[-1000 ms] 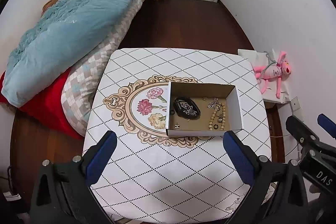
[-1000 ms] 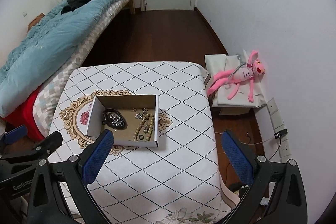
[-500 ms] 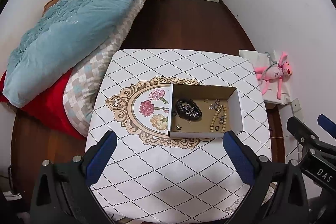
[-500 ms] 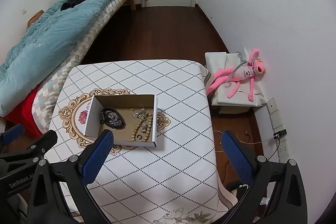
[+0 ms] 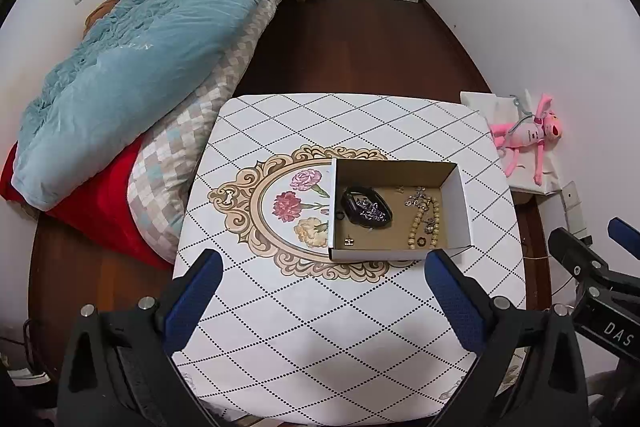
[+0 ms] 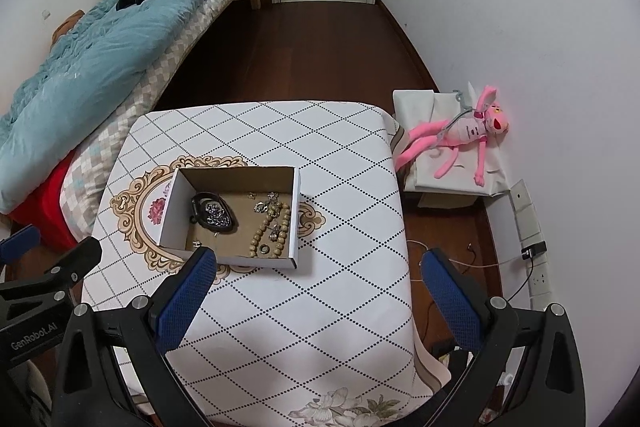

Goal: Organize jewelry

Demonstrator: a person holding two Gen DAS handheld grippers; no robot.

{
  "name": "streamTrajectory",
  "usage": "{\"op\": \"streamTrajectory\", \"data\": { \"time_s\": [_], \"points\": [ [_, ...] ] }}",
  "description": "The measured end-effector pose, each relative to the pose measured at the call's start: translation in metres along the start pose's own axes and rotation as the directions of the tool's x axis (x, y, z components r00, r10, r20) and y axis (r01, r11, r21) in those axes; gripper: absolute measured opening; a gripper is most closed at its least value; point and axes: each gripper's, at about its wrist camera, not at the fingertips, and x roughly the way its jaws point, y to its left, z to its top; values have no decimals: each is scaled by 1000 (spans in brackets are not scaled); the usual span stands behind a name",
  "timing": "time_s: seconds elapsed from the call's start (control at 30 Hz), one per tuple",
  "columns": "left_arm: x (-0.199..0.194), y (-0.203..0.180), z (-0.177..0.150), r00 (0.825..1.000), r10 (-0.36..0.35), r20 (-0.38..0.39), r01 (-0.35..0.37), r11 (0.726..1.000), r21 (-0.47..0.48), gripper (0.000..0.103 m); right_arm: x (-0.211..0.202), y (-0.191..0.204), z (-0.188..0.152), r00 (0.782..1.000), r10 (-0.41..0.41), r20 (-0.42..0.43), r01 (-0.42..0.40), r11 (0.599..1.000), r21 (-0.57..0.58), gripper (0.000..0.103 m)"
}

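Two hand-held grippers hang above the table (image 5: 304, 339), both spread wide with nothing between the blue pads. The left hand-held gripper (image 5: 320, 295) fills the bottom of its own view, and the right hand-held gripper (image 6: 320, 291) does the same in its view, fingers splayed out toward the lower corners.

The open cardboard box (image 5: 456, 195) sits on the patterned tablecloth, just right of centre in the left wrist frame and left of centre in the right wrist frame (image 6: 294, 203), partly covering the floral medallion (image 5: 288, 207) printed on the cloth. All the jewelry is inside it: a black oval piece with a silvery chain (image 5: 366, 211) piled on it toward the box's left half, a beige bead strand (image 5: 424, 221) looped on the right half with some small silver bits tangled near its top, a dark ring (image 5: 421, 241) near the front wall, and a tiny charm (image 5: 349, 240) at the front left corner. Too small to tell exactly what the little pieces are.

Upper left of both frames is a bed with a teal duvet (image 5: 132, 67). A pink plush toy (image 6: 464, 135) lies on a white bundle at the right edge, by the wall.
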Motion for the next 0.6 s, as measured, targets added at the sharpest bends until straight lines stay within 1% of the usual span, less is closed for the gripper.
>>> {"op": "streamTrajectory", "data": {
  "time_s": [0.6],
  "points": [
    [-6,5,-1,1000,3,6,-3,1000,3,103,-6,0,4,1000,7,-4,-7,1000,-22,103]
  ]
}}
